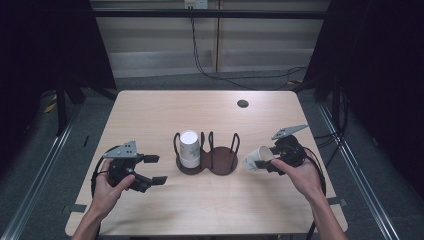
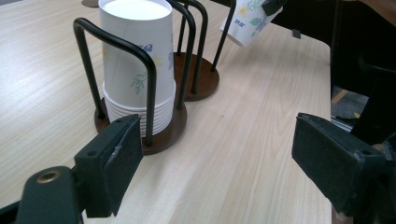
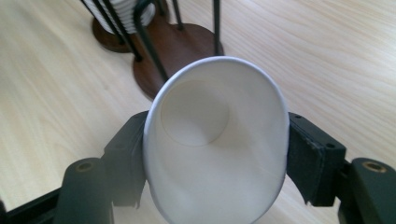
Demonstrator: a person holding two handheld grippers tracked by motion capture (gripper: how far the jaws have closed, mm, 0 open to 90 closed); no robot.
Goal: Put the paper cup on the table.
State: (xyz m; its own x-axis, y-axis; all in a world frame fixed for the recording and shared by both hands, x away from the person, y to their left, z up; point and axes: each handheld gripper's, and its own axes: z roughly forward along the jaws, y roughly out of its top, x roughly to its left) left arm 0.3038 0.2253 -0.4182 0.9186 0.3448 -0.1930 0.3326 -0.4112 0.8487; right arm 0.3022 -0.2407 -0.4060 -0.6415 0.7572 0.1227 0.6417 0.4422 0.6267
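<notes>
A dark two-ring cup holder (image 1: 215,161) stands mid-table. Its left ring carries a stack of upside-down white paper cups (image 1: 189,148) (image 2: 136,70) with a leaf print. The right ring (image 3: 180,49) has a bare brown base. My right gripper (image 1: 264,160) is shut on a single paper cup (image 1: 252,159) (image 3: 215,140), held on its side with the mouth toward the holder, just right of the empty ring. That cup (image 2: 247,18) also appears at the top of the left gripper view. My left gripper (image 1: 156,170) (image 2: 215,163) rests open on the table left of the holder, with nothing between its jaws.
A round dark grommet hole (image 1: 243,103) sits near the table's far edge. Cables (image 1: 220,75) trail on the floor behind the table (image 1: 150,110). Light bare wood lies between my left gripper and the holder.
</notes>
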